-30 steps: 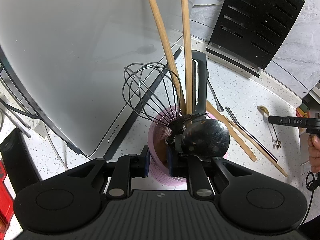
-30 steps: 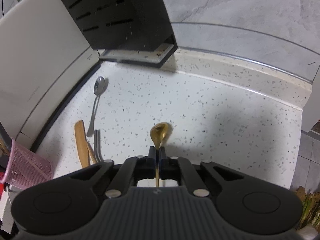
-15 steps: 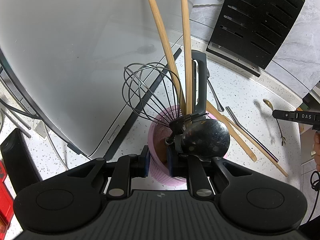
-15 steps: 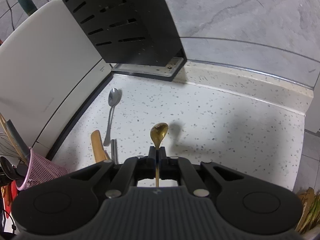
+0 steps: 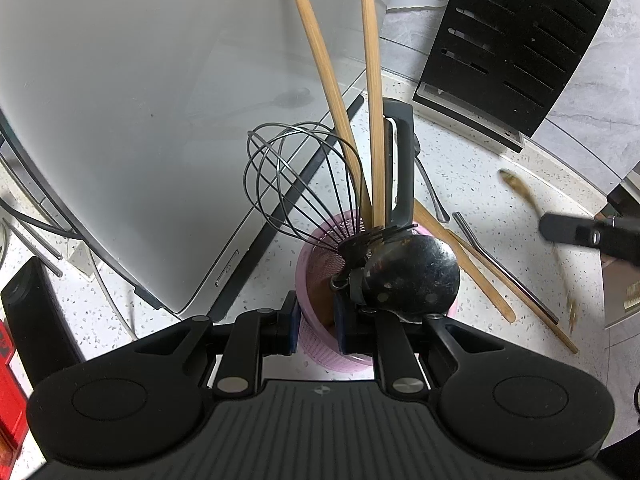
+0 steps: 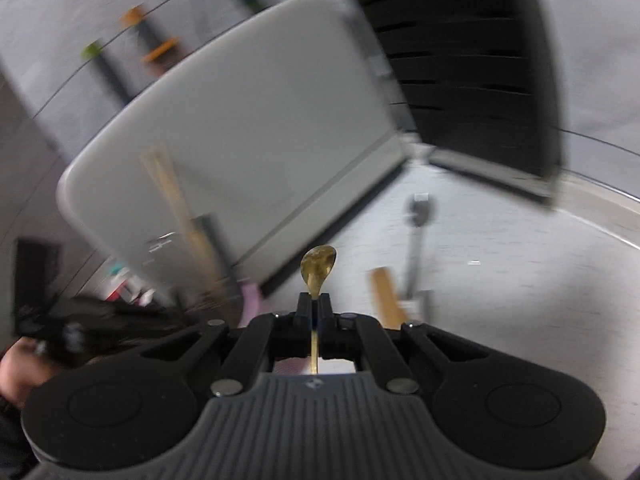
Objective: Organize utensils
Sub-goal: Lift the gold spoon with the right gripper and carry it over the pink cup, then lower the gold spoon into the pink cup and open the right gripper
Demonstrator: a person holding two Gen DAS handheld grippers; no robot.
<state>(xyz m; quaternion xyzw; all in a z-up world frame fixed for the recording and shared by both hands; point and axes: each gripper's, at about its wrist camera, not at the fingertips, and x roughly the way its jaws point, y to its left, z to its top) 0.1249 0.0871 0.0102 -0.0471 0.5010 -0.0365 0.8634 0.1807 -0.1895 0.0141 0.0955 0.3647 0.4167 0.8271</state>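
Note:
My left gripper [image 5: 316, 322] is shut on the rim of the pink mesh utensil holder [image 5: 316, 252], which stands on the speckled counter. The holder has a wire whisk [image 5: 296, 184], two long wooden chopsticks [image 5: 370, 92], a black-handled tool [image 5: 402, 160] and a black ladle [image 5: 416, 276] in it. My right gripper [image 6: 314, 306] is shut on a small gold spoon [image 6: 318, 266], held in the air with its bowl pointing forward. In the left wrist view the right gripper [image 5: 576, 232] and the blurred gold spoon [image 5: 520, 192] are at the right.
A wooden spatula [image 5: 460, 256], metal straws [image 5: 504, 268] and a silver spoon [image 6: 418, 216] lie on the counter [image 5: 480, 168]. A white cutting board [image 5: 140, 80] leans at the left. A black knife block [image 5: 516, 40] stands at the back right.
My right gripper has lifted and swung left toward the holder with the gold spoon; its view is now blurred. The left gripper has not moved.

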